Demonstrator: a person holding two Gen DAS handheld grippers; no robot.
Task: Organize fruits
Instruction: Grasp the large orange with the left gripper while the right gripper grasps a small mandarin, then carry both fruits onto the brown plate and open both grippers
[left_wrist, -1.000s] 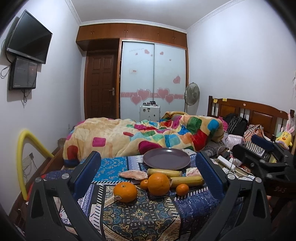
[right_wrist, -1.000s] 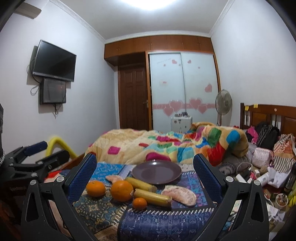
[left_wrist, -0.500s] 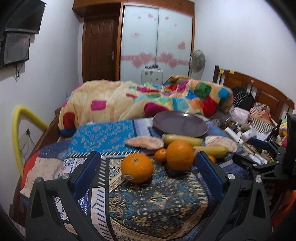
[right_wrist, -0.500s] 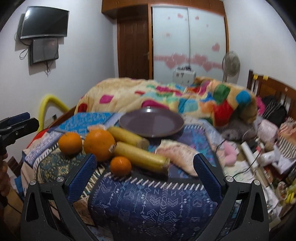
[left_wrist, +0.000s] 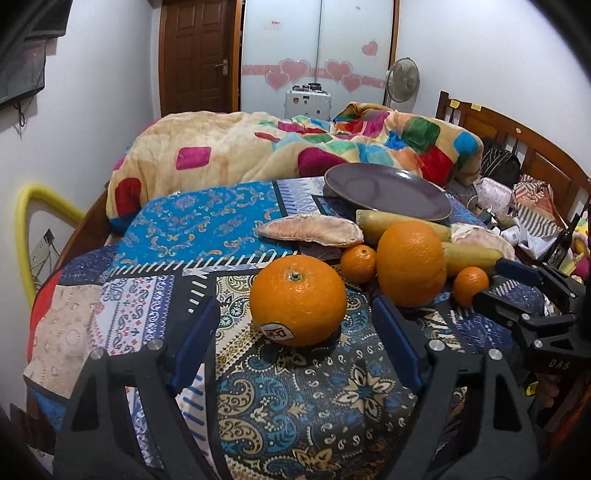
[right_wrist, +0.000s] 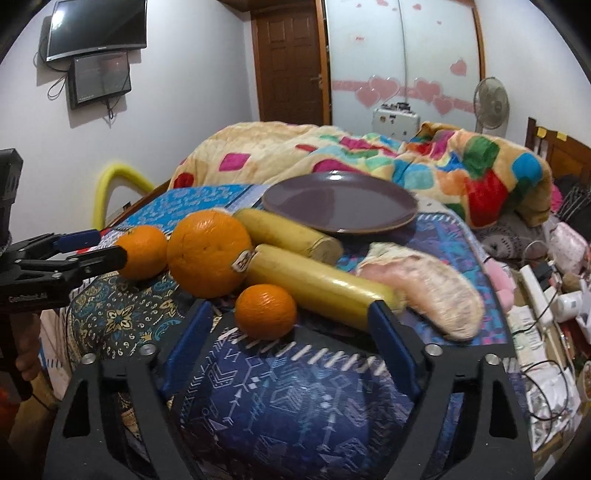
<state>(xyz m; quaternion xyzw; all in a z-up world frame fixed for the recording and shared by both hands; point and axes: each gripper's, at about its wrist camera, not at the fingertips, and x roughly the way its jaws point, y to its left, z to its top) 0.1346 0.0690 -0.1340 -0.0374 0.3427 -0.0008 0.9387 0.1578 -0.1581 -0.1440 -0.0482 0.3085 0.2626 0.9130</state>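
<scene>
Closing around a large stickered orange (left_wrist: 298, 300) and a small round tangerine (right_wrist: 266, 311) on the patterned bedspread (left_wrist: 192, 225), left tongs (left_wrist: 291, 325) and right tongs (right_wrist: 290, 325) grip nothing yet; each probably needs advancing before lifting toward the purple plate (right_wrist: 340, 208).

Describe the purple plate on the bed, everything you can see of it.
The purple plate is round, shallow and glossy, likely ceramic, with a low raised rim catching ceiling light. It is empty. It rests slightly tilted on the blue patterned cloth, just in front of the colourful blanket. Its near edge sits just behind the end of a banana; contact is unclear.
</scene>
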